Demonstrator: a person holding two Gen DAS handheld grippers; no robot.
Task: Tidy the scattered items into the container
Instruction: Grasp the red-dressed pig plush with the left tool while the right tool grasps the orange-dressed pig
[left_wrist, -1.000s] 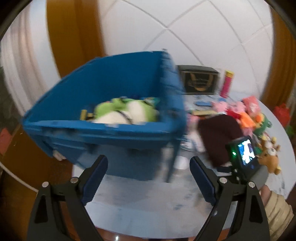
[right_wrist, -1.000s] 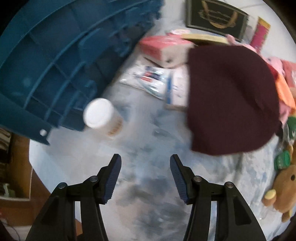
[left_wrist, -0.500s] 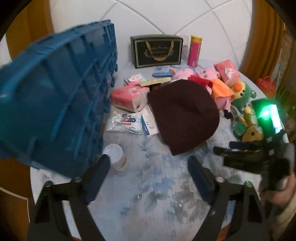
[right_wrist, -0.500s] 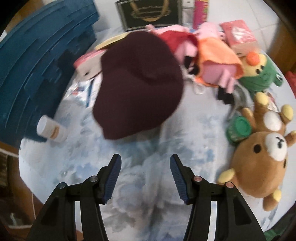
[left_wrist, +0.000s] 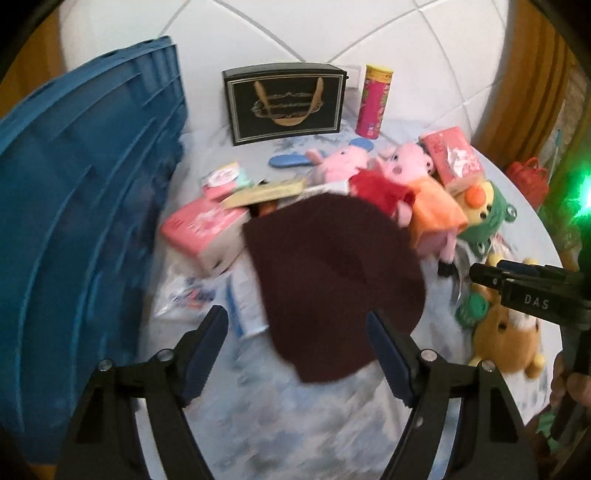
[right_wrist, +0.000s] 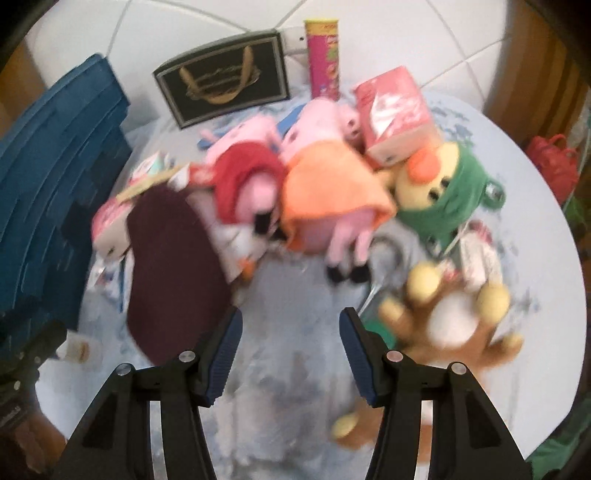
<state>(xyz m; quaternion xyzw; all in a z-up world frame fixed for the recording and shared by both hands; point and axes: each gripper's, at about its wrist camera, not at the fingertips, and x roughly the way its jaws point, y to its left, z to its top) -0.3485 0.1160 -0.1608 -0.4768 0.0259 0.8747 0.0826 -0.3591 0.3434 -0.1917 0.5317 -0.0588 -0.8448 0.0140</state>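
Left wrist view: blue container (left_wrist: 81, 229) along the worktop's left edge, dark beanie (left_wrist: 332, 288) mid-worktop, long axis running away, dead ahead of the left claw (left_wrist: 295, 347), spread apart and empty. Right claw (right_wrist: 290, 347), likewise apart, sits further right; only its view shows a bottle (right_wrist: 79, 350) beside the container.

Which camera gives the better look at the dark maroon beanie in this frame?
The left wrist view: the dark maroon beanie lies near centre, whole outline visible, just beyond the open left gripper. In the right wrist view it is blurred, foreshortened and off to the left of the open right gripper.
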